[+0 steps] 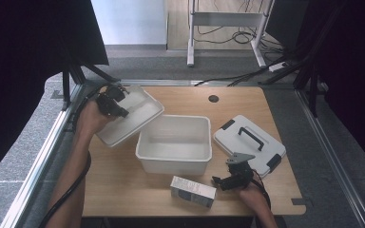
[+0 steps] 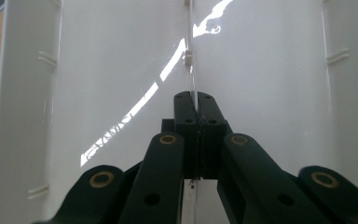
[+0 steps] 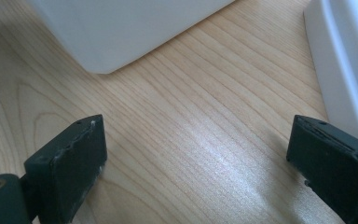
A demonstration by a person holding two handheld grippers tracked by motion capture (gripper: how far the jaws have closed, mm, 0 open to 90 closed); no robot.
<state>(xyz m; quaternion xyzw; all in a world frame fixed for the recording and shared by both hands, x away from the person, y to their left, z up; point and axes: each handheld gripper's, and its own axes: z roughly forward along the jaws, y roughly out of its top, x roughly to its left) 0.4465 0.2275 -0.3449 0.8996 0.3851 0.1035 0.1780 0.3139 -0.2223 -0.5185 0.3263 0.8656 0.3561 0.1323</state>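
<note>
A white divided tray hangs tilted over the table's left side, next to the open white bin. My left gripper is shut on it. In the left gripper view the jaws pinch the tray's thin middle divider, with the tray's white floor on both sides. My right gripper rests low near the front right of the table, open. In the right gripper view its jaws stand wide apart over bare wood, with nothing between them.
A white lid with a black handle lies right of the bin; its edge is close to my right gripper. A small box lies near the table's front edge. The bin's corner is ahead of the right jaws.
</note>
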